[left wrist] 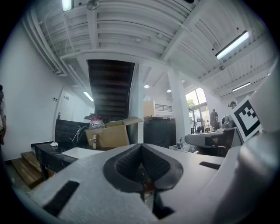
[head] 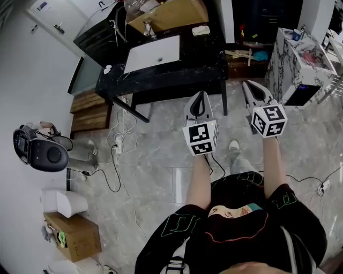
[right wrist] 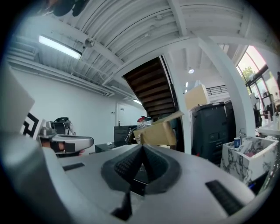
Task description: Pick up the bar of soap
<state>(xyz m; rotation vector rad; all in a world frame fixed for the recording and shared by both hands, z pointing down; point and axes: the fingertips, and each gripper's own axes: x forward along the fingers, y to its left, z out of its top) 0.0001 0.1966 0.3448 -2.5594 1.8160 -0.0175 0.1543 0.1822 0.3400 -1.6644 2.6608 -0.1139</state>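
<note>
A pale cream block that looks like the bar of soap point(head: 201, 30) lies on the black marble table point(head: 161, 79), just right of the white basin point(head: 153, 53). Both grippers are held level in front of the person, short of the table's near edge and well apart from the soap. My left gripper point(head: 200, 96) points at the table's right end, and its pads point(left wrist: 127, 164) meet with nothing between them. My right gripper point(head: 247, 84) is further right, past the table's corner. Its pads point(right wrist: 124, 168) also close together with nothing held.
An open cardboard box point(head: 169, 13) stands behind the basin. A white marbled cabinet point(head: 297, 64) is at the right. Cables and a power strip point(head: 119, 140) trail on the tiled floor at the left, near wooden steps point(head: 91, 109) and a black round device point(head: 40, 150).
</note>
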